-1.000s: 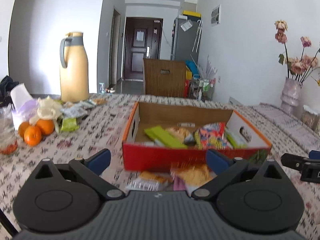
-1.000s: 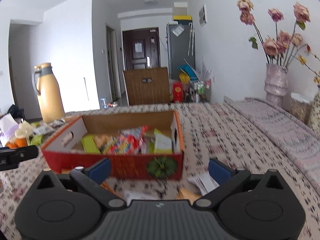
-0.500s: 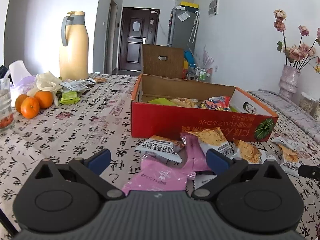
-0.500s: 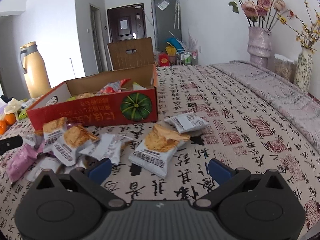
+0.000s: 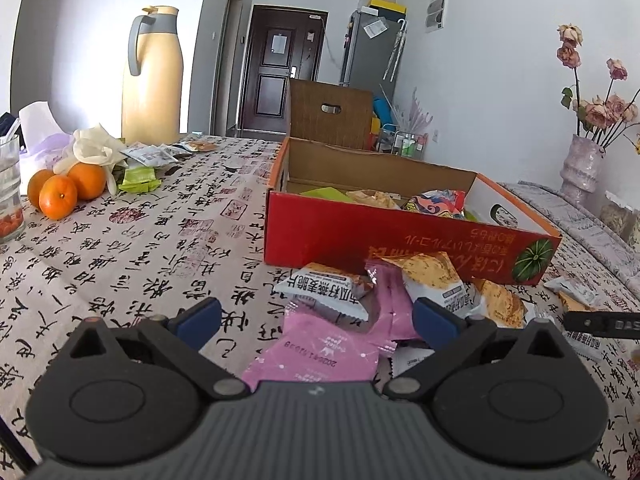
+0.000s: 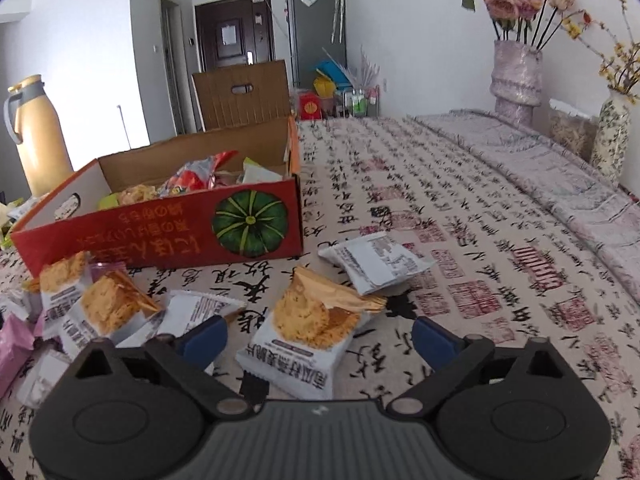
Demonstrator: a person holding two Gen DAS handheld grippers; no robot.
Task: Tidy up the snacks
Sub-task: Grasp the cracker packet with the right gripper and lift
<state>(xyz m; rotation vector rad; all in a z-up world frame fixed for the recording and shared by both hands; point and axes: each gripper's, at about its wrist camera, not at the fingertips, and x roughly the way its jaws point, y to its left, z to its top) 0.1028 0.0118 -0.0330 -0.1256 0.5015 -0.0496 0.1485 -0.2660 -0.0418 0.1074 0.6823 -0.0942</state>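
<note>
A long table [image 5: 132, 248] under a cream cloth printed with black and red calligraphy fills both views. On it stands an open red cardboard box with a green pumpkin picture [image 6: 168, 236], partly filled with snack packets. Loose white and orange cracker packets [image 6: 308, 332] and a pink foil packet [image 5: 320, 352] lie scattered in front of the box.

The left gripper [image 5: 316, 320] hovers over the pink packet, jaws spread and gripping nothing. The right gripper [image 6: 320, 338] is closing, a cracker packet between its blue pads, not yet pinched.

Three oranges [image 5: 64, 188] and a tall beige thermos jug [image 5: 152, 80] stand at the far left. A dark door [image 5: 280, 68], grey fridge [image 6: 316, 28] and vases of dried roses [image 6: 516, 76] line the white-walled room.
</note>
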